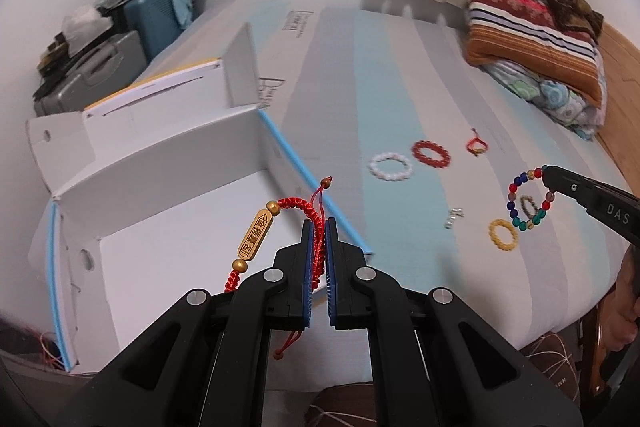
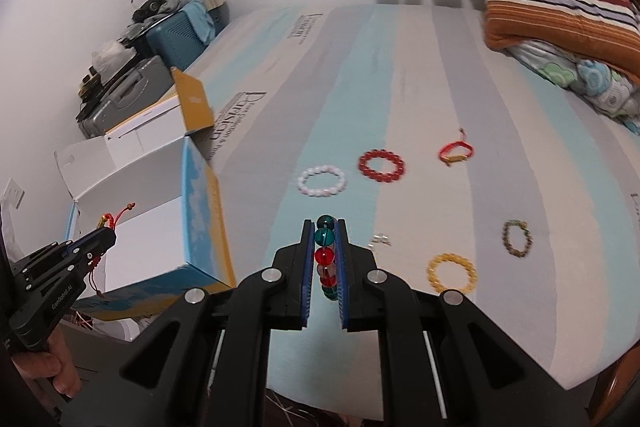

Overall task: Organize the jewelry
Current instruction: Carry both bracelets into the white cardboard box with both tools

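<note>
At lower centre of the left wrist view, the left gripper (image 1: 319,227) is clamped on a red braided cord bracelet (image 1: 296,211) with a gold tag, held above the open white box (image 1: 180,227) at lower left. In the right wrist view, the right gripper (image 2: 325,227) pinches a multicoloured bead bracelet (image 2: 326,255). Farther up the striped mattress (image 2: 440,67) lie a yellow bead bracelet (image 2: 451,273), a white one (image 2: 321,181) and a red one (image 2: 381,165).
</note>
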